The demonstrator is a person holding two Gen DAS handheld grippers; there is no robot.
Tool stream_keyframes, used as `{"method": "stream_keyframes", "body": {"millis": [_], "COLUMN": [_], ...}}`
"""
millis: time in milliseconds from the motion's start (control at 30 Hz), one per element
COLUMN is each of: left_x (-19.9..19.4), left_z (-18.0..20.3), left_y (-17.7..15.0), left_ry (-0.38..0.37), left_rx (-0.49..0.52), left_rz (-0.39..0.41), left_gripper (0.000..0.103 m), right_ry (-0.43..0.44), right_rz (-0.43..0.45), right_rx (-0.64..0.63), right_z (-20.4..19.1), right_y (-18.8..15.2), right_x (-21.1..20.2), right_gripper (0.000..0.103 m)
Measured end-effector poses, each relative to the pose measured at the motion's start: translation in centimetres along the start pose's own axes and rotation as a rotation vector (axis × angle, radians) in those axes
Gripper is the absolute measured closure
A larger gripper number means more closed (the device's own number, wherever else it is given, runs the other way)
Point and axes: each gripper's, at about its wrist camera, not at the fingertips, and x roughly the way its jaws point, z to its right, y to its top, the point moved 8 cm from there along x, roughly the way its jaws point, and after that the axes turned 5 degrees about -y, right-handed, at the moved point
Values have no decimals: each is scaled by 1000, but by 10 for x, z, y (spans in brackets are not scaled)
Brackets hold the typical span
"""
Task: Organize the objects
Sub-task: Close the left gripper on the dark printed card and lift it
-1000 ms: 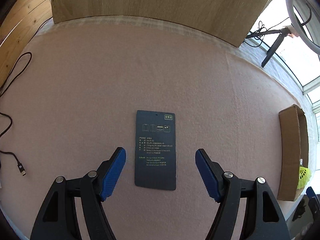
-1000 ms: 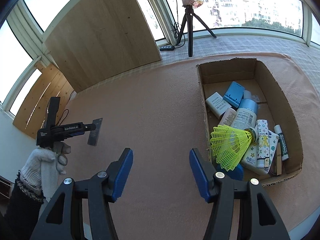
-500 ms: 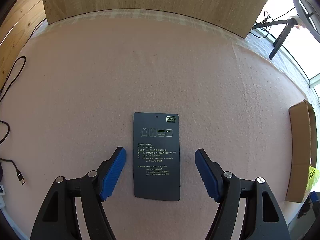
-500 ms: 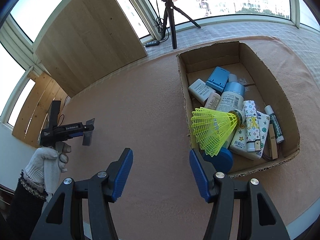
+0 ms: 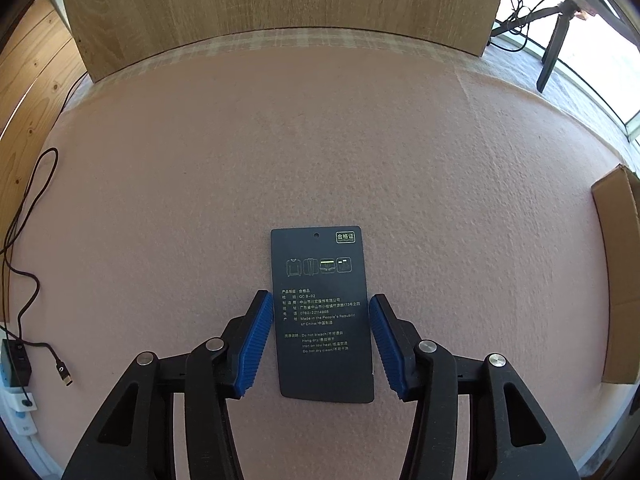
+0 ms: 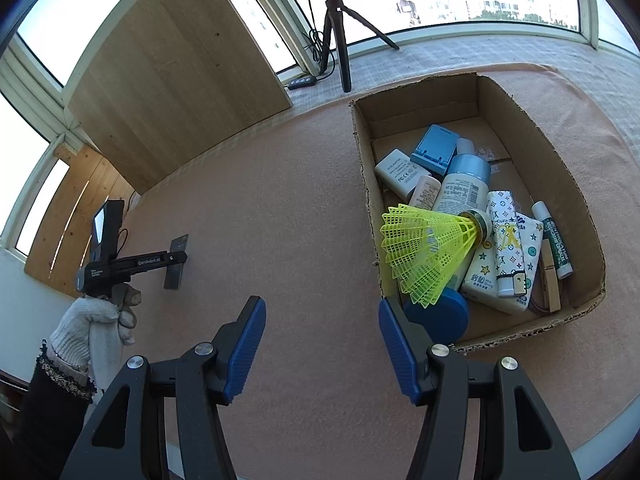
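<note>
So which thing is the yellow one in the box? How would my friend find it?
Look at the cardboard box on the pink mat. On top of the bottles and packets near its front left corner lies the shuttlecock. It is the only bright yellow thing, a netted cone with a small round tip.

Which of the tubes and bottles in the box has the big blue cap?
The white bottle in the middle of the box, with its foot under the yellow shuttlecock. It is the fattest; the other tubes have white or clear caps.
</note>
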Motion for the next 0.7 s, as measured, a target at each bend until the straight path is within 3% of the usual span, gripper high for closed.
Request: {"method": "stream_keyframes", "body": {"millis": [400,700], "left_x": [-25,-60], "left_z": [29,132], "left_y": [-11,-2], "left_ry": [-37,-137], "left_rx": [27,164], "left_rz": [27,92], "left_gripper": [50,50], "right_ry": [-25,-111], "right_rz": [13,49], "right_rx": [-27,-100], "right_z": [8,18], "right_y": [-2,-10], "right_x": [-1,-12], "right_gripper": [48,48]}}
